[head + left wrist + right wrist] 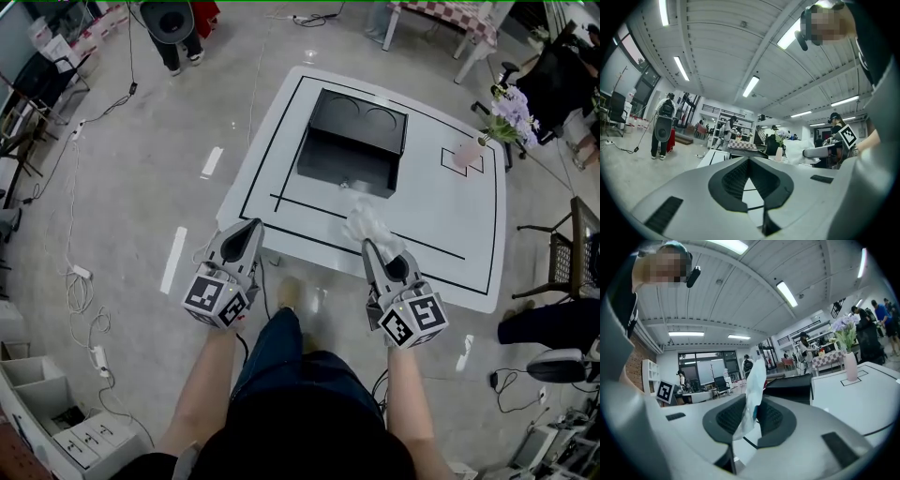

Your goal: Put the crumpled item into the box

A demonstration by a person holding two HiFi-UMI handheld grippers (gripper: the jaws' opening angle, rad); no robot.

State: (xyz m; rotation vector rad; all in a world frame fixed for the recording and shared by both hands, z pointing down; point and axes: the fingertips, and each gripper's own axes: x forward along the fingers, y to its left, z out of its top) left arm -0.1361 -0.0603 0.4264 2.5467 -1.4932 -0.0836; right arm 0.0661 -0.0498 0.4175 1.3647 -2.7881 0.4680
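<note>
step in hand: carry. the right gripper point(368, 246) is clamped on the crumpled item point(366, 223), a thin white wad with a trace of blue. in the right gripper view the item point(754, 380) stands upright between the two pads and rises above the jaw tips. the item is held off the table point(450, 216), over its near part, just short of the near wall of the black box point(356, 122). it is not yet over the opening.

the left gripper point(251, 230) hangs at the near left corner of the table. its jaws are together with nothing between them, as the left gripper view point(749, 164) shows. it has no part in this step.

next move, as judged:
1. advance the right gripper forward until the item is over the open part of the box point(792, 385).
2. keep the grip closed during the travel; the item is light and is pinched only at its lower part, so it may slip or sway.
3. lower the jaw tips past the rim, then part the jaws.

the vase point(466, 155) stands well apart to the right and is clear of the path.
</note>
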